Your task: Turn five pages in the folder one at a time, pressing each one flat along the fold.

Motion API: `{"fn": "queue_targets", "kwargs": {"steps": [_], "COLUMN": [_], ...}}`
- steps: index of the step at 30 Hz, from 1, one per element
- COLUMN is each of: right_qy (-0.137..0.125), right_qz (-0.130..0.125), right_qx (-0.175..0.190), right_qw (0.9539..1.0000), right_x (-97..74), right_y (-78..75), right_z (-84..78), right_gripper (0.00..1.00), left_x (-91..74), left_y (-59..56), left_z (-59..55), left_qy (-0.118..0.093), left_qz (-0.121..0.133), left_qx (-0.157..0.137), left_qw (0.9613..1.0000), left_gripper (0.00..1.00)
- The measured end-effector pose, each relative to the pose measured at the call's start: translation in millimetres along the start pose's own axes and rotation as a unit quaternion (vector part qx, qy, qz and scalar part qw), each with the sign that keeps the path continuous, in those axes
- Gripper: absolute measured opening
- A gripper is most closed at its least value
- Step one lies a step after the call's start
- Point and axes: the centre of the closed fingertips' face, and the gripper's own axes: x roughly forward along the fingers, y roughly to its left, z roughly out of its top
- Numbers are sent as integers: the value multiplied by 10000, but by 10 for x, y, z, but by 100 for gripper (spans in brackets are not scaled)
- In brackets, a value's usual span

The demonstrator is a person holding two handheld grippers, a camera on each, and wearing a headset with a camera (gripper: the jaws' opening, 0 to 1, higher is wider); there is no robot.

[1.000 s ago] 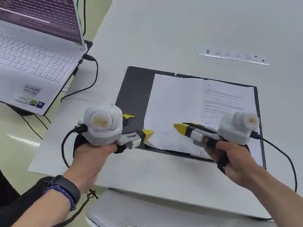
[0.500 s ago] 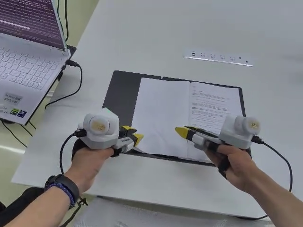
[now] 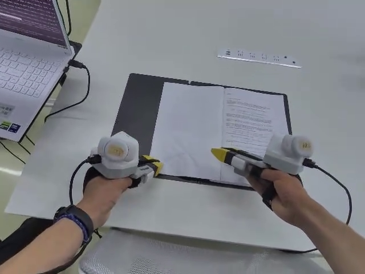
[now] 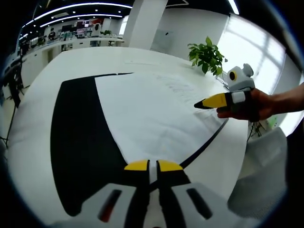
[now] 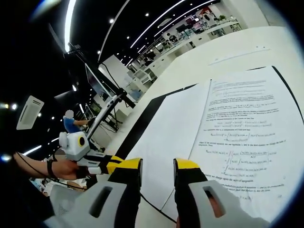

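Right tool [image 3: 217,153] above open folder [image 3: 137,108]; fold [image 3: 221,128] runs away.

nothing legible, printed lines on the right page [image 3: 254,123] of the folder [image 3: 137,114] too small to read, laptop [image 3: 23,63] stickers at the left edge of the bench [image 3: 171,40] blurred

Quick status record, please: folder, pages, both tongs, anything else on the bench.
Folder: black folder, open flat on white table
Left page: blank white sheet
Right page: printed sheet
Left tongs: shut, empty, at the folder's near edge
Right tongs: slightly open, empty, over the fold's near end; contact unclear
Also: white laptop far left; white power strip beyond the folder
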Motion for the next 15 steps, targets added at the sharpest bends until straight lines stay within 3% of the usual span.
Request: {"fn": "queue_targets", "kwargs": {"steps": [2, 15], "right_qy": [5, 91], "right_qz": [8, 16], "right_qx": [-1, -243], "right_qw": [10000, 9997], "right_x": [7, 84], "right_y": [-6, -60], "right_z": [-7, 78], "right_gripper": [25, 21], "left_x": [2, -6], "left_y": [8, 34], "left_z": [-44, -49], "left_qy": [85, 46], "left_qz": [38, 147], "left_qx": [25, -65], "left_qw": [10000, 9999], "left_gripper": [3, 0]}}
